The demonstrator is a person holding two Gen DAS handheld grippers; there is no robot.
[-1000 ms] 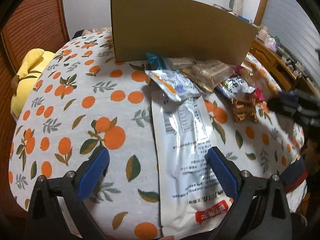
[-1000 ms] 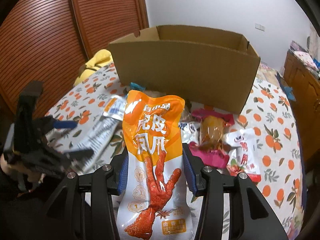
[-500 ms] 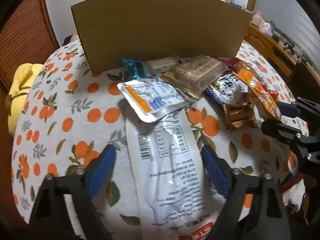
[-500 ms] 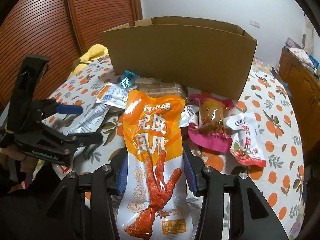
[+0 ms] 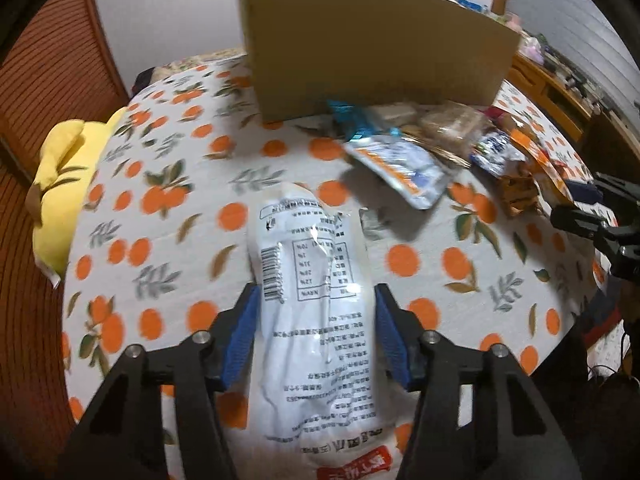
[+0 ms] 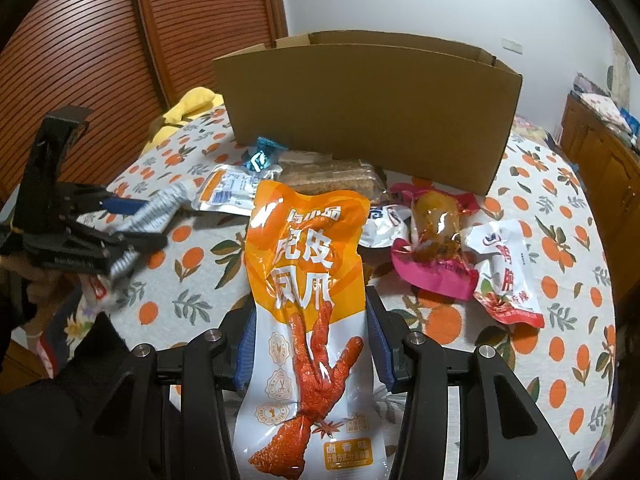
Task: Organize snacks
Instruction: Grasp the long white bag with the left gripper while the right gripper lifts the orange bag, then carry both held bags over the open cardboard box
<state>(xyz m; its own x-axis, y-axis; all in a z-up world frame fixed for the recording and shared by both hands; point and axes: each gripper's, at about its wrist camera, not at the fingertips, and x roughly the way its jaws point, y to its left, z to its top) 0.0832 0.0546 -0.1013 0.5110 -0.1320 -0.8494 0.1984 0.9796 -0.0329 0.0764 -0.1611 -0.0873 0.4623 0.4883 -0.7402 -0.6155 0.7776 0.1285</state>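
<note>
A glossy, crinkled plastic film is seen on the white snack packet [image 5: 312, 312] and the orange pouch [image 6: 306, 280]. Matt, smooth brown cardboard is shown by the box [image 6: 368, 108]. The bench [image 5: 168, 240] is covered by a soft printed cloth. Slatted reddish wood is shown by the doors [image 6: 100, 60].

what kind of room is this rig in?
Likely a home, perhaps a bedroom or dining room: an orange-print tablecloth spread with snack packets, slatted wooden doors behind, a wooden dresser with folded cloth, and a yellow plush toy beside the table.
</note>
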